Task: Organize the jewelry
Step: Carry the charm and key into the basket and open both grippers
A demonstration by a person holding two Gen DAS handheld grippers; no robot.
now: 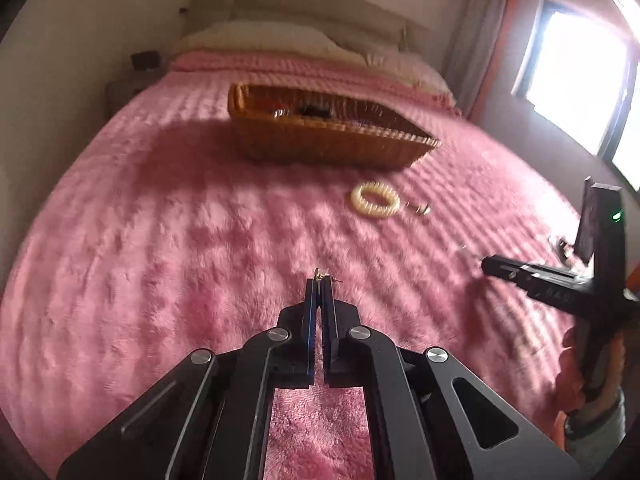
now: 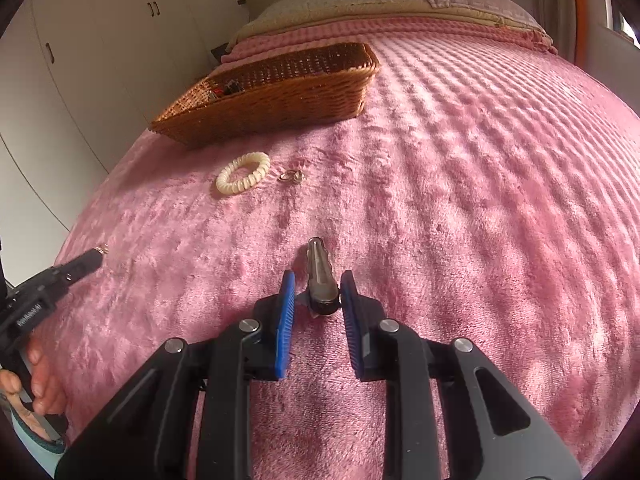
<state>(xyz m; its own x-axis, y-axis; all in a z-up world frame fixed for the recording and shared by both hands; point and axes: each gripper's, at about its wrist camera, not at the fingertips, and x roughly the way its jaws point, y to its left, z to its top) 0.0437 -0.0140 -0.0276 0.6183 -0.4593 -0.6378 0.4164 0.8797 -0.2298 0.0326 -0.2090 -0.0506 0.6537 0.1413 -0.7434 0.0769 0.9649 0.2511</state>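
Left wrist view, left gripper pinched tight on what looks like an earring, right gripper part-open around hair clip

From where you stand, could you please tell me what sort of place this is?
Most likely a bedroom: a bed covered by a fluffy pink blanket, pale pillows against a padded beige headboard, and white built-in wardrobe doors beside it.

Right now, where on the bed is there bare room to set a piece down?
Free: the wide pink blanket right of the wicker basket, and the stretch between basket and left gripper. Crowded: the spiral bracelet and small rings in front of the basket, and the hair clip between the right gripper's jaws.
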